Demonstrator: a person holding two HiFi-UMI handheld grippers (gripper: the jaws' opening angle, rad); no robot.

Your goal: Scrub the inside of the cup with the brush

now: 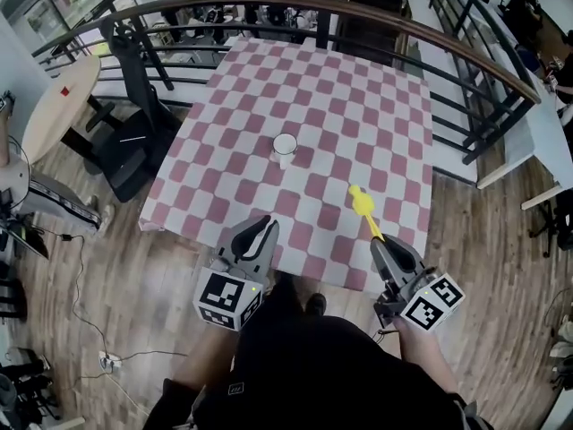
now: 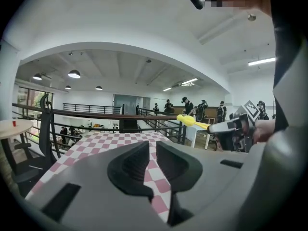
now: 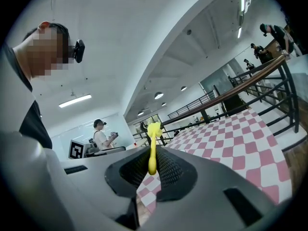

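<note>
Right tongs (image 3: 152,166) are clamped on the thin handle of the yellow brush (image 3: 153,146). The grip is at the rear end and the bristle head sticks out front. We judge that leaves the working length free to reach down into the cup. In the head view the brush (image 1: 363,206) points out over the near right part of the counter (image 1: 358,97); we cannot tell whether its head clears the cloth. Left tongs (image 2: 153,153) are closed to a slit with nothing between them, and sit at the near counter edge. We read this as the hand meant to steady the cup, not yet at it.

The cup (image 1: 285,147) is white, upright, mouth up. It stands alone at mid counter on the checked cloth, well apart from both tongs. By our judgement this is the approach step and scrubbing is not begun.

Around:
- a curved dark railing (image 1: 376,16) behind the far edge
- a black office chair (image 1: 134,141) left of the counter
- a round wooden table (image 1: 58,106) far left
- cables (image 1: 79,267) on the wood floor
- people beyond the railing

Nothing lies on the cloth between tongs and cup, so the way in looks free. Risk, as we judge it: the cup looks light and is unheld, so a one-sided push from the brush could tip or slide it. The left tongs would have to open before they can take it.
</note>
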